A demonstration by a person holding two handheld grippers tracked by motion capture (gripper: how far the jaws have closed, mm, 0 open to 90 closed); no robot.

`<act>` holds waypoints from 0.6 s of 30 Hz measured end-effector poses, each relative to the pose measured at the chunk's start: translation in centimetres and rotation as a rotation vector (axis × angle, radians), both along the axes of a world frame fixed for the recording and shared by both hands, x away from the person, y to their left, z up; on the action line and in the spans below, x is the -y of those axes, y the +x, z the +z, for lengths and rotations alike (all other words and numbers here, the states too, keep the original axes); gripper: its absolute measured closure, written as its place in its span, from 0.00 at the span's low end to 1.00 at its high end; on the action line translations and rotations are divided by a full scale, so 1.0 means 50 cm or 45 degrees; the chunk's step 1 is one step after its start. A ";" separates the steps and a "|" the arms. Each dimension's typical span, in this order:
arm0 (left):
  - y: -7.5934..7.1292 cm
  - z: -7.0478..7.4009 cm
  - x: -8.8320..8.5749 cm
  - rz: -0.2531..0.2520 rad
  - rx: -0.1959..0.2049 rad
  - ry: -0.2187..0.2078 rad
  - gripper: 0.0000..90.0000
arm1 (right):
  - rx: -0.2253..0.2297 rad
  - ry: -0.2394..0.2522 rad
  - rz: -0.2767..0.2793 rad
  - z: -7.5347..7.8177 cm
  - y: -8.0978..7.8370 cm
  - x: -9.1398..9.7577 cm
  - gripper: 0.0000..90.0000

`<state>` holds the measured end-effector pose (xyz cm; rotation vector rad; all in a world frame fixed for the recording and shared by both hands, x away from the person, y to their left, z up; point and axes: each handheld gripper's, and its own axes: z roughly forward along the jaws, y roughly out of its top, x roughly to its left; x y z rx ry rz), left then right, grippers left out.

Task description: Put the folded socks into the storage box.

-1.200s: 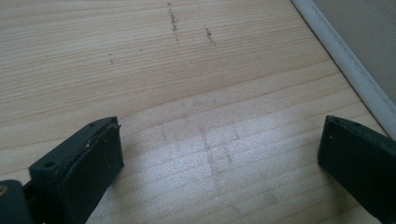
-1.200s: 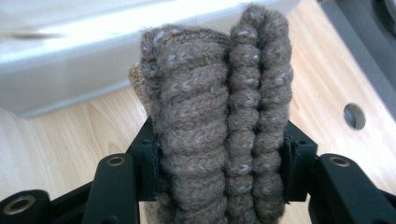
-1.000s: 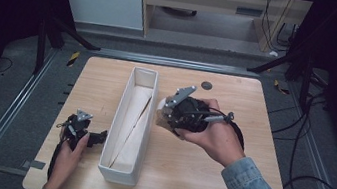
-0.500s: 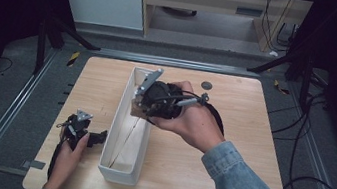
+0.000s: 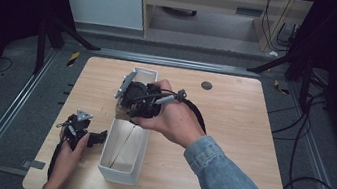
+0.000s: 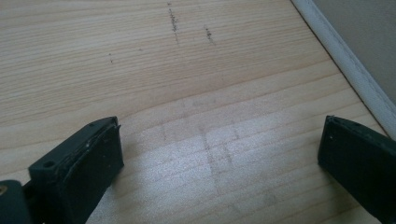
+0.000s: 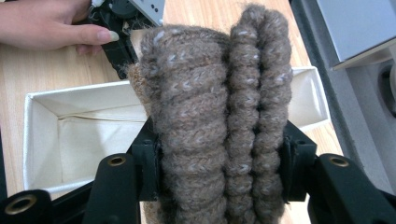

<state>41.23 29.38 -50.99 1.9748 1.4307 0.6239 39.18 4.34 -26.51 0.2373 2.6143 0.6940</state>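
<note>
A folded brown knitted piece (image 7: 219,116) stands upright between the pads of my right gripper (image 7: 219,172), which is shut on it. In the high view that gripper (image 5: 126,111) hangs over the middle of the long white fabric box (image 5: 117,170), and a corner of the brown knit (image 5: 121,113) shows under it. The box (image 7: 74,95) lies open below the knit, its inside bare. My left gripper (image 5: 99,138) rests on the table just left of the box. Its jaws (image 6: 219,144) stand wide open over bare wood, beside the box's white wall (image 6: 355,70).
A small dark round disc (image 5: 206,85) sits at the far right of the wooden table (image 5: 233,119). Metal rails (image 5: 18,102) run along both sides of the table. The person's left hand (image 7: 46,23) rests on the far side of the box.
My right hand has carried the brown knit leftward, from beside the box's right wall to above the box. The left hand and its gripper have stayed put.
</note>
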 end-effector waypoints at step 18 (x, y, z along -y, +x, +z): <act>0.001 0.000 0.000 0.001 0.002 0.000 0.00 | -0.025 -0.037 0.057 -0.027 -0.008 -0.035 0.52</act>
